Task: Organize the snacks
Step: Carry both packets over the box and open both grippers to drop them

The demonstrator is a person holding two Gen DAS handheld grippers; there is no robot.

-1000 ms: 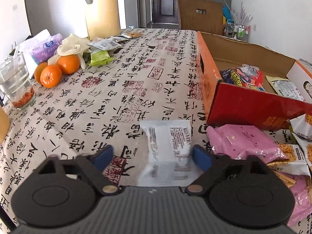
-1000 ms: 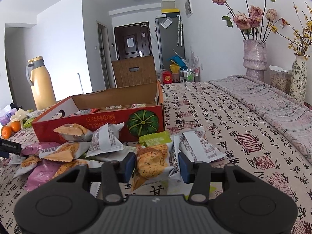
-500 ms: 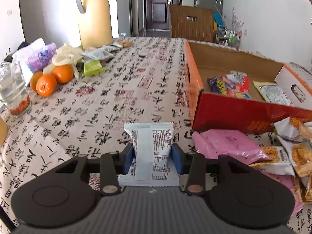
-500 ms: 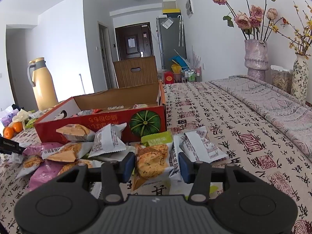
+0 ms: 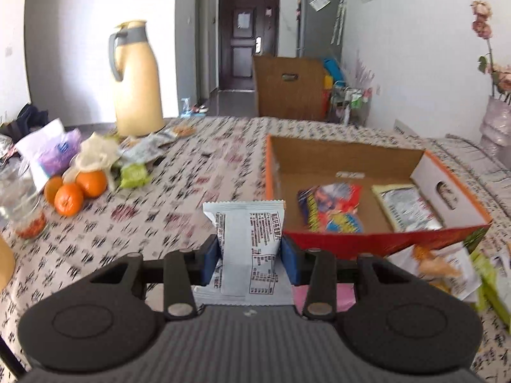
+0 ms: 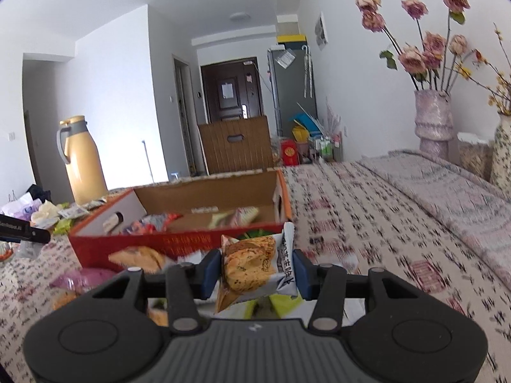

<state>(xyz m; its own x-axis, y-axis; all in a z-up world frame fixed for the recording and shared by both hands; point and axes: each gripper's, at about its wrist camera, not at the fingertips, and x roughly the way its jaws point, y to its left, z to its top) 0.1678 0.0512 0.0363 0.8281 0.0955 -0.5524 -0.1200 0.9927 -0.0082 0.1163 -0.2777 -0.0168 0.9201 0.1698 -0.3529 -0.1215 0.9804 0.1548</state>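
Left gripper (image 5: 249,257) fingers clamped on a white snack packet (image 5: 247,249), right gripper (image 6: 254,273) fingers clamped on a biscuit packet (image 6: 252,263), red cardboard box (image 5: 367,244) open on the patterned surface (image 5: 179,198).

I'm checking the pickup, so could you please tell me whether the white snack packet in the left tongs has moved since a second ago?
Yes. The white snack packet has been lifted off the tablecloth, now gripped level with the red box front.

Both claws same build. Left claw (image 5: 249,257): matte black housing, ribbed grey top plate, two round disc covers, black linkage arms with silver pivot screws, blue pads (image 5: 209,261) on the fingers. Right claw (image 6: 254,271): identical, blue pads (image 6: 212,273), small white logo mark on ribbed plate.
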